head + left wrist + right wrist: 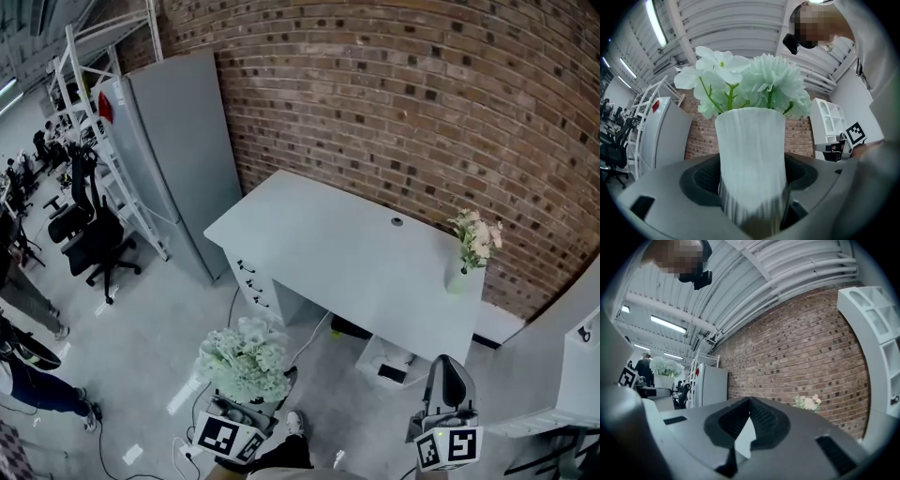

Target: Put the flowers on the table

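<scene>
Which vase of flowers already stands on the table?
The small vase of pale pink flowers, at the table's right end; the left gripper holds the other vase.

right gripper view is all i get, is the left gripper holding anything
Observer: Yes. The left gripper is shut on a white ribbed vase of white and pale green flowers.
Operator: is it over the table
Observer: No. In the head view it is held short of the white table, over the grey floor.
Operator: where exactly is that other bunch i see
Observer: The pink and cream flowers in a small pale green vase stand at the table's far right corner, beside the brick wall.
</scene>
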